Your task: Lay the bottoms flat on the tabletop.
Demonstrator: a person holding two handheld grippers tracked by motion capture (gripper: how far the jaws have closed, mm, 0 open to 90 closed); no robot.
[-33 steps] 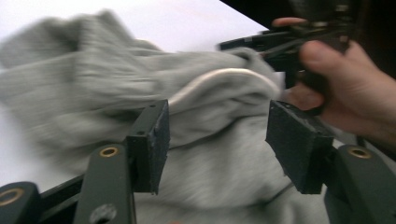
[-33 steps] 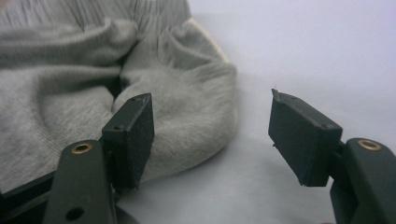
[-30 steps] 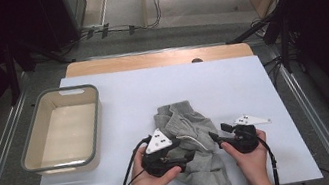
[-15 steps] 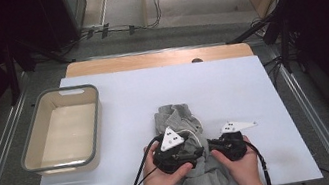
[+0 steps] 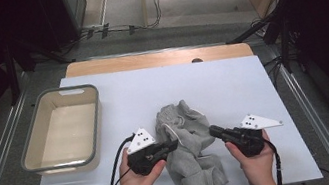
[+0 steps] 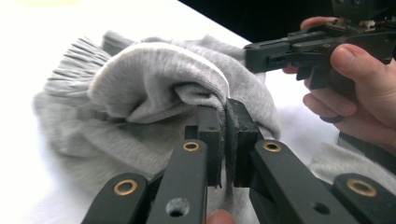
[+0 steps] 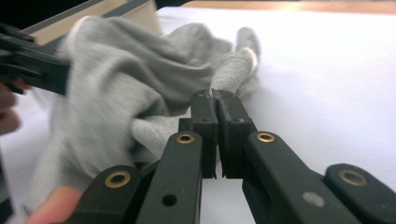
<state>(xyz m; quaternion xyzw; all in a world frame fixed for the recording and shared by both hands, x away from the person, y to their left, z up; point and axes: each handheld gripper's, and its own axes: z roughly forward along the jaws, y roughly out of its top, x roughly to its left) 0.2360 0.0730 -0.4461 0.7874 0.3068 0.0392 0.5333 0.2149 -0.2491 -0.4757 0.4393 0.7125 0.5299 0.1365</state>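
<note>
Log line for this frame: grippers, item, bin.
left gripper: shut on grey garment | right gripper: shut on grey garment | bin: empty, left of garment

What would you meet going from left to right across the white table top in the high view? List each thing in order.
Beige bin → left tool, shut on the grey garment → grey garment → right tool, also shut on the grey garment → bare white table top.
</note>
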